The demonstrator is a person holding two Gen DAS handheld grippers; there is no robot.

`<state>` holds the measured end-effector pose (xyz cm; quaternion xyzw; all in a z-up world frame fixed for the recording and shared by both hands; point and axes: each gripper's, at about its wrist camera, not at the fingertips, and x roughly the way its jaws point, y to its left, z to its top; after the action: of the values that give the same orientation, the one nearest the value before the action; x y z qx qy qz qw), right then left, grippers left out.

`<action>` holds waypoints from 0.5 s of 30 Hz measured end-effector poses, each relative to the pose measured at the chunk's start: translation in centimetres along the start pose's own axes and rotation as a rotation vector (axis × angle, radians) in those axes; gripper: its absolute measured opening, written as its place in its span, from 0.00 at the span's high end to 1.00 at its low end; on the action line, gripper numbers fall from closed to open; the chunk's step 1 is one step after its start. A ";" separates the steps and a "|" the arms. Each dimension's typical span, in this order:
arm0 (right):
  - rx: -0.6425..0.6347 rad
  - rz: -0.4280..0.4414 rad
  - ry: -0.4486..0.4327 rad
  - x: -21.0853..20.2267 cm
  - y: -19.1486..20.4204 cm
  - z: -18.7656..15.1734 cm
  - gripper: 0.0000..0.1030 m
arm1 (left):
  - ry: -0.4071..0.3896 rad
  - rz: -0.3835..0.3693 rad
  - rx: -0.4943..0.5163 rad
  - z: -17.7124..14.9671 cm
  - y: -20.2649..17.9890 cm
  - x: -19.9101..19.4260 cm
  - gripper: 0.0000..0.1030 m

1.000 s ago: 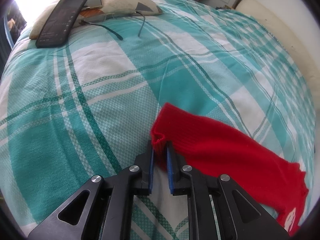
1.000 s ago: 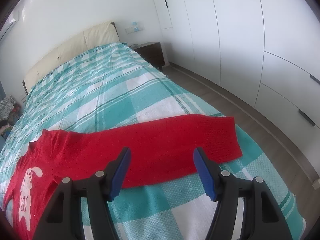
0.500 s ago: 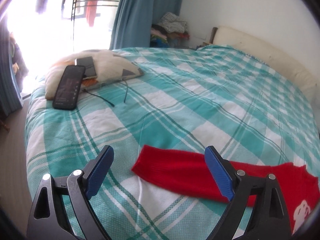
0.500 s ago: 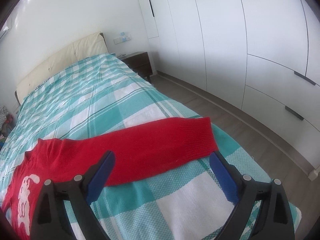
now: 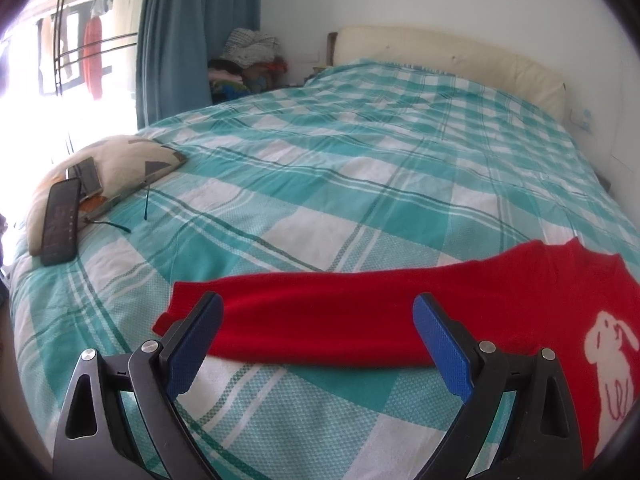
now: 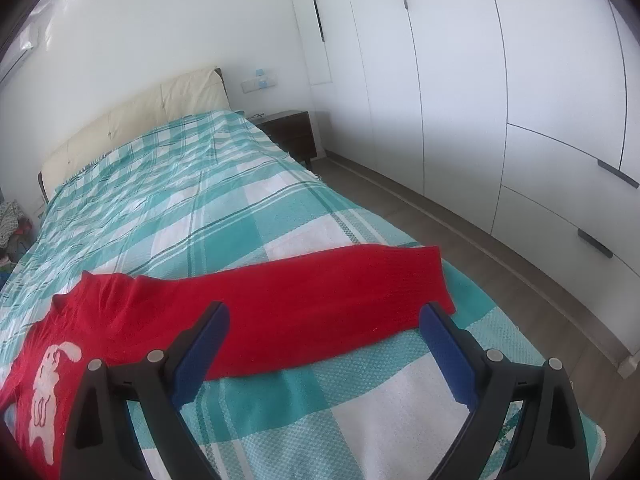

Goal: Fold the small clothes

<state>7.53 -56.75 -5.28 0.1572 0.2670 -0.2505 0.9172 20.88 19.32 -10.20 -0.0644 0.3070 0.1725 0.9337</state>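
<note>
Probably soft, light, limp knit: red sweater flat on bed; best pinched at cuffs. Left gripper, right gripper wide open, empty.

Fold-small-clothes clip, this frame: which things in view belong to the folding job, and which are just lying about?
Belongs to the job:
- red sweater, sleeves spread on the bed
- left gripper, open, fingers empty
- right gripper, open, empty

Lying about:
- pillow
- two phones
- cable
- clothes pile
</note>
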 end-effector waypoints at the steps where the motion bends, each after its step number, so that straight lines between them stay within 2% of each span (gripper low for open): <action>1: 0.009 0.001 0.003 0.1 -0.2 0.0 0.08 | 0.001 0.001 0.000 0.0 0.0 0.0 0.06; 15: -0.002 0.012 0.011 0.4 0.1 -0.1 0.08 | 0.031 -0.009 -0.061 -0.2 0.9 0.6 0.06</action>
<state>7.84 -56.78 -5.59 0.1593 0.2714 -0.2437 0.9174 20.86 20.28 -10.71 -0.0969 0.3159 0.1766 0.9272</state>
